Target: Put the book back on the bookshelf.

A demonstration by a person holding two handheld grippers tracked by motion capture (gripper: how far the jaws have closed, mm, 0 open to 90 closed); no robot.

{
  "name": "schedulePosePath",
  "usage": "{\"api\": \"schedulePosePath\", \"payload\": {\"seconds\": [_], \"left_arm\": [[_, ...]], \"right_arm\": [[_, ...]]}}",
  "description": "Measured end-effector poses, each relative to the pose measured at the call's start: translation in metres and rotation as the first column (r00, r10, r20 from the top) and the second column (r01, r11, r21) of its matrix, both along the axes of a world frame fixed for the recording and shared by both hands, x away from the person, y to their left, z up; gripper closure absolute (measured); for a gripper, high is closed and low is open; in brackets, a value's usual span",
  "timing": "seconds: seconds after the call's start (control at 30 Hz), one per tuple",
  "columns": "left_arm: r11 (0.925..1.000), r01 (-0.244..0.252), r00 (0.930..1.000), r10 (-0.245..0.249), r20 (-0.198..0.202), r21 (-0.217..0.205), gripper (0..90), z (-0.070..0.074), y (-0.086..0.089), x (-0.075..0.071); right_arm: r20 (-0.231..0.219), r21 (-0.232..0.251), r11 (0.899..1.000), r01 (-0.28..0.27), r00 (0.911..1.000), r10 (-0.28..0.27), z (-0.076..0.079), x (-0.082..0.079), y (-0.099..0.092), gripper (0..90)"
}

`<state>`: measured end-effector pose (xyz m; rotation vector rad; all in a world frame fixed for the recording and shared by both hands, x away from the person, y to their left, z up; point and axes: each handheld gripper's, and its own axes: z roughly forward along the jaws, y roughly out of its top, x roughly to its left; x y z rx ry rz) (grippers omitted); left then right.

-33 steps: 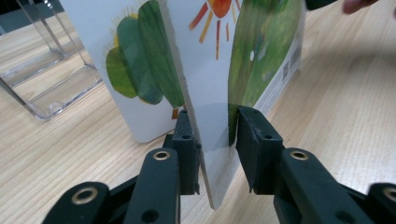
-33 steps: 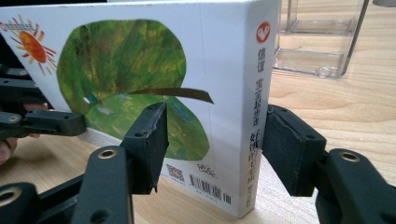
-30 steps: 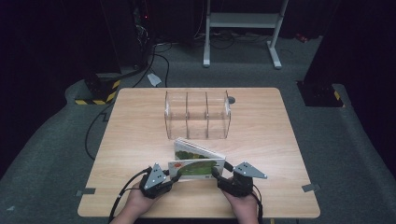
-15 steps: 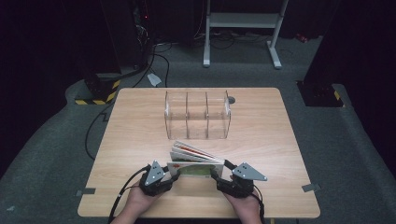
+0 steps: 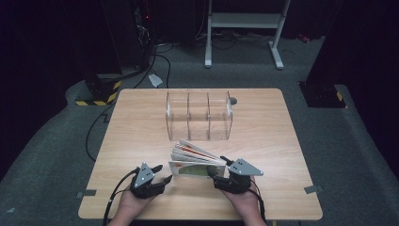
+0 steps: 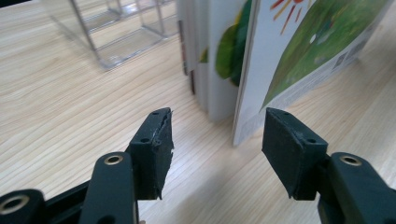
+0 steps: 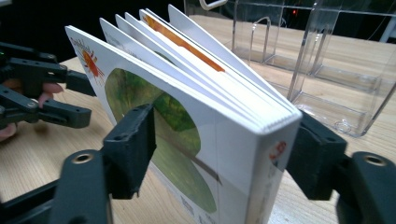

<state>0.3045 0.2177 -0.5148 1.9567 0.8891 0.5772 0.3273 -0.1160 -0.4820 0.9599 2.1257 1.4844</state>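
A thick picture book (image 5: 195,162) with a green and white cover stands on edge on the table, its board pages fanned toward the far side. My right gripper (image 5: 217,165) has its jaws around the spine end (image 7: 252,177), one pad on each cover; they have just been opening and the pages spread. My left gripper (image 5: 163,173) sits just left of the book, open, with nothing between its jaws (image 6: 217,126), which have also just been opening. In the left gripper view the book's corner (image 6: 299,56) stands a little ahead and to the right.
A clear three-compartment organizer (image 5: 199,116) stands empty beyond the book, mid-table. The wooden table (image 5: 141,122) has bare room on both sides. Cables trail from both grippers toward the near edge. Dark floor and a metal stand lie beyond.
My left gripper let go of the book's left end, opened and drew back to the left. The book's pages fanned wider, and it now rests on the table at my right gripper.
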Motion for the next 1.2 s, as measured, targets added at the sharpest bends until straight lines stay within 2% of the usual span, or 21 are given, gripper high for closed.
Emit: {"api": "schedulePosePath", "payload": {"seconds": [0.13, 0.27, 0.33, 0.4, 0.6, 0.7, 0.8, 0.9, 1.03, 1.13, 1.2], "left_arm": [[0.999, -0.039, 0.9992, 0.038, -0.012, -0.025, 42.5, 0.0, 0.011, 0.0], [0.997, -0.074, 0.997, 0.073, -0.025, -0.023, 42.5, 0.0, 0.02, 0.0], [0.995, -0.095, 0.9949, 0.094, -0.038, -0.031, 42.8, -0.001, 0.023, 0.001], [0.9931, -0.112, 0.9928, 0.11, -0.048, -0.035, 42.9, -0.001, 0.027, 0.002], [0.9875, -0.154, 0.9866, 0.152, -0.059, -0.032, 42.9, -0.002, 0.036, 0.002], [0.9852, -0.17, 0.9843, 0.169, -0.052, -0.023, 43.2, -0.002, 0.039, 0.002], [0.9819, -0.189, 0.9804, 0.189, -0.058, -0.008, 44.2, -0.003, 0.041, 0.003], [0.9797, -0.2, 0.9774, 0.2, -0.068, 0.01, 44.2, -0.004, 0.042, 0.004], [0.9796, -0.201, 0.9768, 0.201, -0.074, 0.014, 44.1, -0.006, 0.041, 0.004], [0.9793, -0.201, 0.9764, 0.202, -0.075, 0.023, 43.9, -0.007, 0.04, 0.004], [0.9788, -0.202, 0.9761, 0.204, -0.075, 0.035, 43.6, -0.008, 0.039, 0.005]], "right_arm": [[-0.033, 0.0, 1.0, -0.011, 0.9994, 0.011, 0.0, 0.006, 0.003, 23.1], [-0.029, 0.007, 1.0, -0.019, 0.9994, 0.019, 0.001, 0.008, 0.005, 22.5], [-0.017, 0.007, 1.0, -0.018, 0.9997, 0.018, 0.003, 0.008, 0.006, 27.0], [0.001, -0.004, 1.0, -0.003, 1.0, 0.003, 0.004, 0.007, 0.007, 35.4], [-0.008, 0.02, 0.999, -0.028, 0.9996, 0.028, 0.003, 0.009, 0.006, 48.8], [-0.009, 0.025, 0.999, -0.031, 0.9995, 0.032, 0.003, 0.009, 0.006, 51.4], [-0.029, 0.042, 0.997, -0.06, 0.9977, 0.061, 0.002, 0.012, 0.006, 55.2], [-0.027, 0.018, 0.998, -0.061, 0.9978, 0.061, -0.001, 0.013, 0.008, 57.0], [-0.007, 0.01, 0.998, -0.059, 0.9982, 0.059, -0.002, 0.012, 0.01, 60.4], [0.027, -0.001, 0.999, -0.035, 0.999, 0.035, -0.001, 0.009, 0.011, 62.0], [0.031, 0.002, 1.0, -0.026, 0.9992, 0.026, -0.001, 0.008, 0.012, 62.6]]}}
